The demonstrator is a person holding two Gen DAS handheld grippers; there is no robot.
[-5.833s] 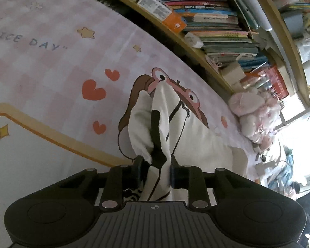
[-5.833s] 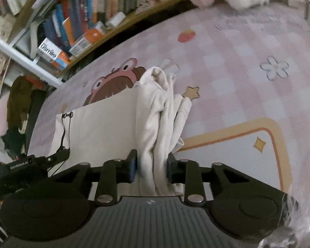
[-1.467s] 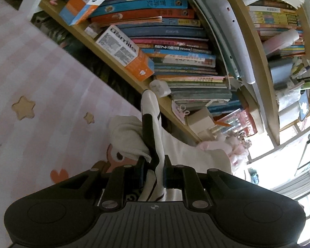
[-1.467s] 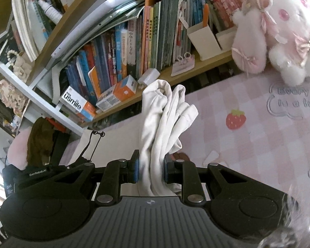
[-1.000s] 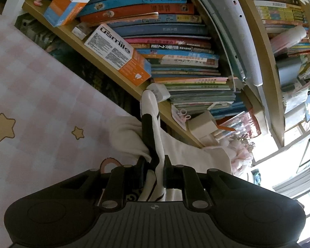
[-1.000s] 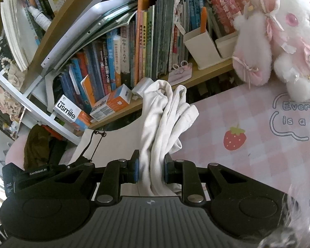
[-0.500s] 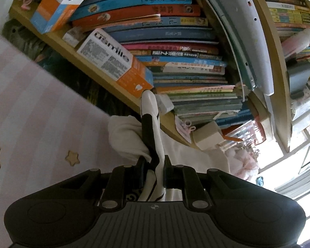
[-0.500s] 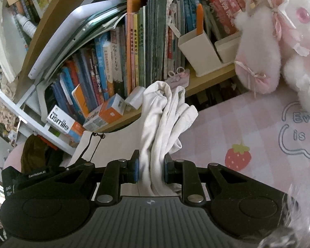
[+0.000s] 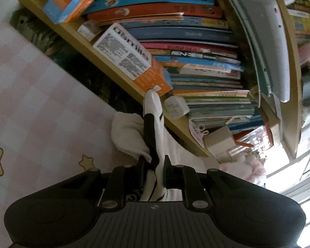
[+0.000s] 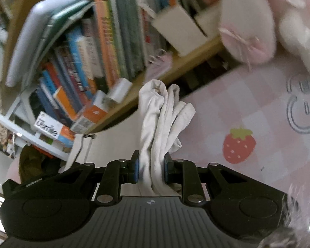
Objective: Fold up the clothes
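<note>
You hold the cream garment aloft before the bookshelf, above the pink checked mat, left gripper and right gripper jaws each clamped on bunched cloth (keep both ends level, taut, lowering evenly).

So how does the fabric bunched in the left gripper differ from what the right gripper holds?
The left gripper clamps a thin fold of the cream garment with a black stripe. The right gripper clamps a thicker, plain cream wad of several folds. Both are shut on cloth, held up before the bookshelf.
</note>
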